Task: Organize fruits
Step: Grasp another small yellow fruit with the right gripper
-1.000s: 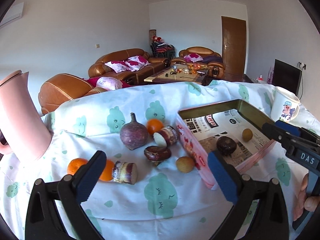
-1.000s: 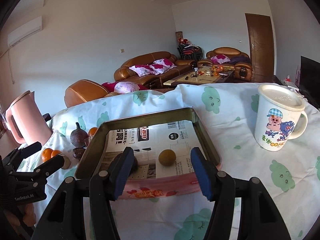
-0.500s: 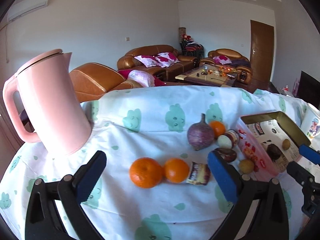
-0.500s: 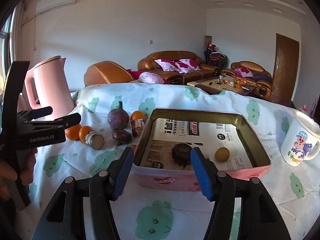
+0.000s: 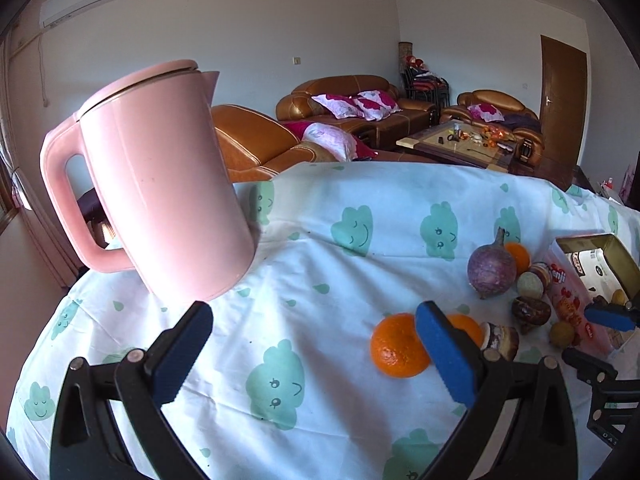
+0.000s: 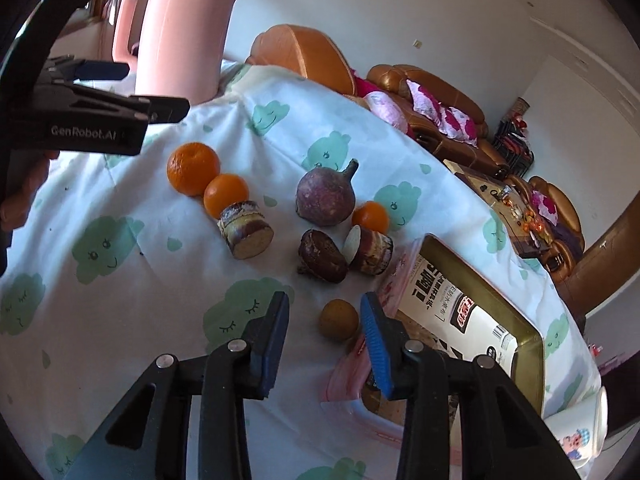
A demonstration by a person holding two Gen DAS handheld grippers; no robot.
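Note:
Fruits lie on the cloud-print cloth: two oranges [image 6: 193, 167] [image 6: 225, 195], a cut sugarcane piece [image 6: 245, 229], a purple round root [image 6: 326, 197], a third orange [image 6: 371, 217], a dark brown fruit [image 6: 322, 256], another cut piece [image 6: 368, 255] and a small tan fruit [image 6: 338, 319]. My right gripper [image 6: 325, 336] is open, its pads on either side of the tan fruit, just short of it. The pink tin box [image 6: 528, 338] lies right of it. My left gripper [image 5: 312, 358] is open and empty; the big orange [image 5: 396, 346] lies by its right pad.
A tall pink kettle [image 5: 160, 208] stands at the table's left back. A white cartoon mug [image 6: 580, 436] stands beyond the tin box. Brown sofas [image 5: 352, 108] and a coffee table are behind the table. The cloth drops off at the table's edges.
My left gripper swung left, bringing the kettle and oranges into view. My right gripper left the tin box and moved left and down to the small tan fruit.

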